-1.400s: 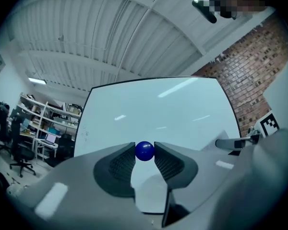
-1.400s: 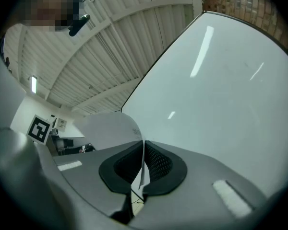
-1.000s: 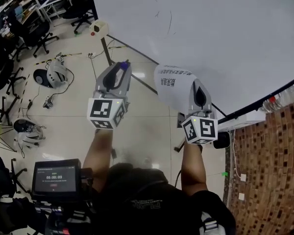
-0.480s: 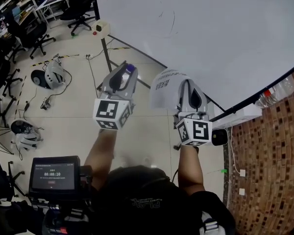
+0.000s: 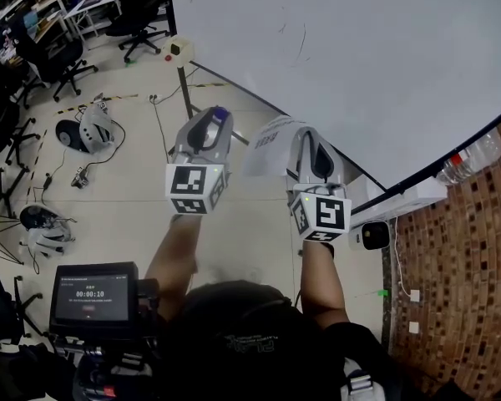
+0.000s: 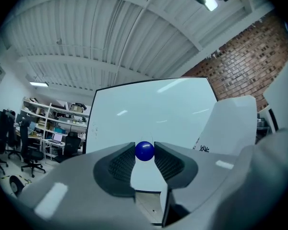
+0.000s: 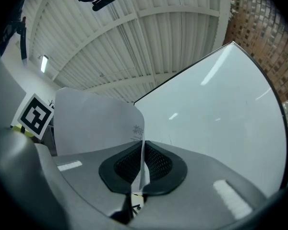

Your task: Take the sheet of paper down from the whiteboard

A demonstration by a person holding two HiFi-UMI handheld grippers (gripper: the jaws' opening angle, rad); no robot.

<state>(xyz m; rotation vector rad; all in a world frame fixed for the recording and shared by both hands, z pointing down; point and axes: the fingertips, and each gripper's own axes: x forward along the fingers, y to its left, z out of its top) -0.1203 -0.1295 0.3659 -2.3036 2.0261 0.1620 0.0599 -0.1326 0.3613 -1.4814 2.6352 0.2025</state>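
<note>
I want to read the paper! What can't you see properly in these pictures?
- Print on the sheet of paper: too small and curled in the head view; the right gripper view shows only a few faint characters.
- The sheet's pinched edge: hidden between the right gripper's pads.
- Whiteboard scribbles: too small; the board is cut off by the head view's edge.

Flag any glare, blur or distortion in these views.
Head view: evenly lit, sharp, whiteboard edges curved by the lens. Left gripper view: fisheye, dark corners, lamp reflections on the board, blue ball crisp. Right gripper view: same vignetting, sheet of paper print soft.
</note>
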